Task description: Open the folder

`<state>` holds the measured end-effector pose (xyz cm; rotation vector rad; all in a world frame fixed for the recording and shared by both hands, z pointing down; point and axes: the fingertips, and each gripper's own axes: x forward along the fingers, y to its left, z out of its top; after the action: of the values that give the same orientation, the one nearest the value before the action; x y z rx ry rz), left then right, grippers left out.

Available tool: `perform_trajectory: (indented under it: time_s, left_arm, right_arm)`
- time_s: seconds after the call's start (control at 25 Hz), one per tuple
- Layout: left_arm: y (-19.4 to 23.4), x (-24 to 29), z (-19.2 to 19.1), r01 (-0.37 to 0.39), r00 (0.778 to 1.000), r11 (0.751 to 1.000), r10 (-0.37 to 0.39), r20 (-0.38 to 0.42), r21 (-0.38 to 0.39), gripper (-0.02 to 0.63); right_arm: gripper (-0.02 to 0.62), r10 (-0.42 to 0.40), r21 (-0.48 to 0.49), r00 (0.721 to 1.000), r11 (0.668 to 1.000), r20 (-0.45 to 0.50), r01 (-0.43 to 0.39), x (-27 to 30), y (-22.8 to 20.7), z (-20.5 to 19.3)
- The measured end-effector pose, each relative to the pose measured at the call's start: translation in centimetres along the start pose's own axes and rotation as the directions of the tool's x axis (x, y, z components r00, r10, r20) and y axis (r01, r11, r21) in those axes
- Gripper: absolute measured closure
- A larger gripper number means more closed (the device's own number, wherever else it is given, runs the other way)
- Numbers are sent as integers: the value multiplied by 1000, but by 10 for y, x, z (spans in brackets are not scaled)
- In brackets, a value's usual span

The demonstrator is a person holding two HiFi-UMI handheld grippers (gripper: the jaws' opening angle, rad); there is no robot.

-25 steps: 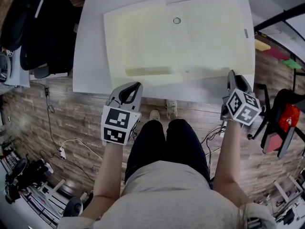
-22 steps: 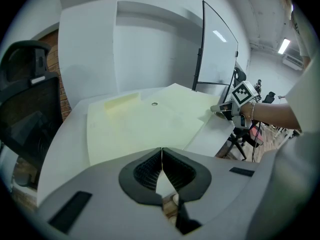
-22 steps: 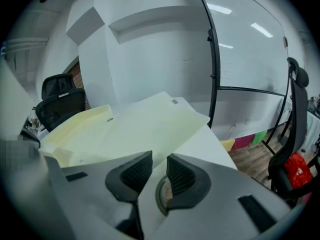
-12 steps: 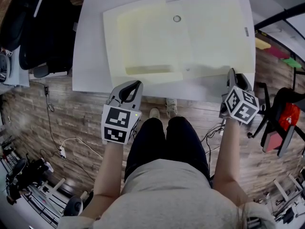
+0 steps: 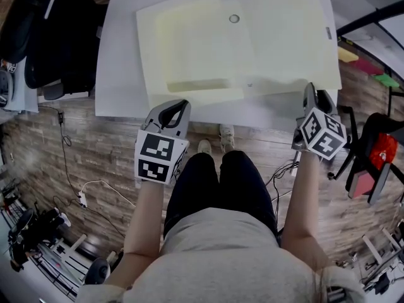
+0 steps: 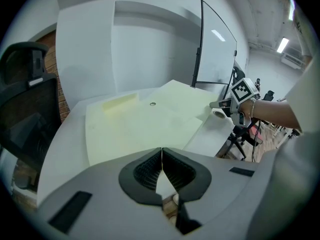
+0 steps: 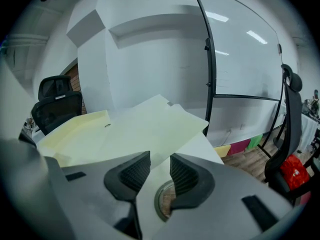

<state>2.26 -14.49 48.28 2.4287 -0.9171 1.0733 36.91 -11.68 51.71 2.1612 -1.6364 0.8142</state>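
Observation:
The pale yellow folder lies spread open and flat on the white table, with a small ring near its spine. My left gripper hangs at the table's near edge, just short of the folder's left half. Its jaws are shut with nothing in them. My right gripper is at the near edge by the folder's right front corner. Its jaws are opening and only bare table shows between them.
A round cable hole in the table lies right under the right jaws. A black office chair stands to the left and a black and red chair to the right. A glass board stands behind the table. The person's legs are at its front.
Both grippers stay at the table's near edge. The table and folder sit a little higher in the head view than a second ago.

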Motion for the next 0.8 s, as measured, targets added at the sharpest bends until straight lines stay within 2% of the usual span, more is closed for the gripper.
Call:
perform_trajectory:
  time_s: [0.6,0.8]
  left_arm:
    - [-3,0,1,18,1000,999,-17,-18,37,584]
    - [-8,-1,2,44,999,998,-43,-14,43,584]
  right_arm:
    - [417,-54,-12,996,998,70,55,-13,-4,14]
    - [400,-43,-30,995,999,86,46,-16,-1,21]
